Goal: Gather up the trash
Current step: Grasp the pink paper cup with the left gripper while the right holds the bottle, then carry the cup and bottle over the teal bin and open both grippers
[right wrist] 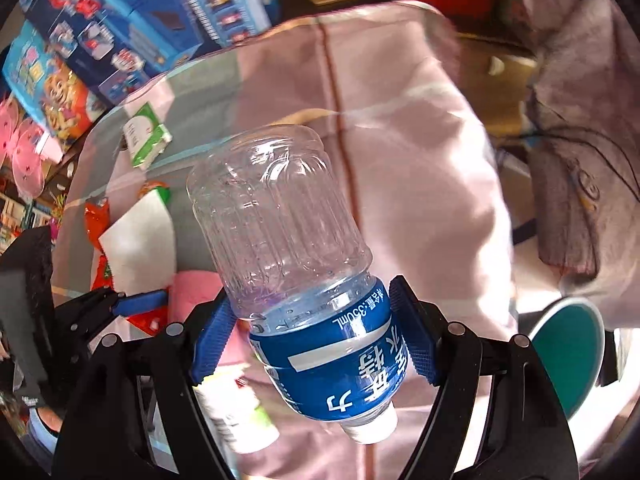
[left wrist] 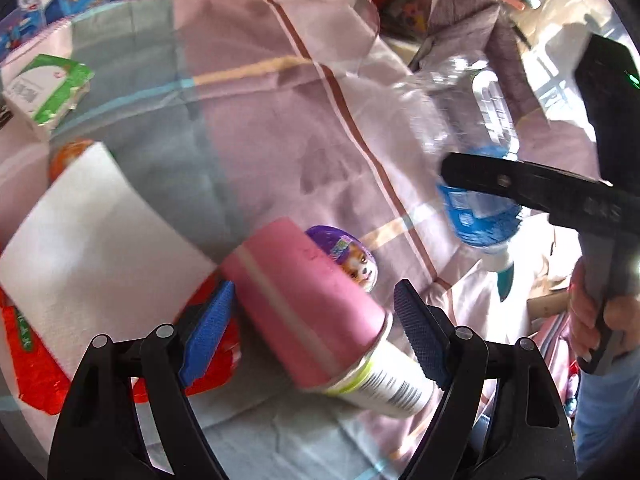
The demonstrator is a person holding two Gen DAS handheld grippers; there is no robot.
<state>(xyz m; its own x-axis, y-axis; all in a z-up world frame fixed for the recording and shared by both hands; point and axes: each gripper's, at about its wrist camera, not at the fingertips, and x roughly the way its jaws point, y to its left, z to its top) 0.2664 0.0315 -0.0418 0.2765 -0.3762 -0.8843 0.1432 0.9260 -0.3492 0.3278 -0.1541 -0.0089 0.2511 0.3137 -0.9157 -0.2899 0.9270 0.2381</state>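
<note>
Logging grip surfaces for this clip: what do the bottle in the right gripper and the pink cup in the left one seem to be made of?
Bottle: clear thin plastic, glossy, ribbed walls you see through; a shiny blue film label wraps it. Pink cup: looks like paper or card with a matte pink sleeve, printed white below; blur leaves it uncertain. Both gripper pads look like textured blue rubber.

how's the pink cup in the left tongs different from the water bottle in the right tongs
The pink cup is opaque, with a white printed end; the water bottle is clear, with a blue label. The cup's near end looks open; the bottle wears a white cap. Both lie tilted between blue pads, each carried above the pink cloth.
</note>
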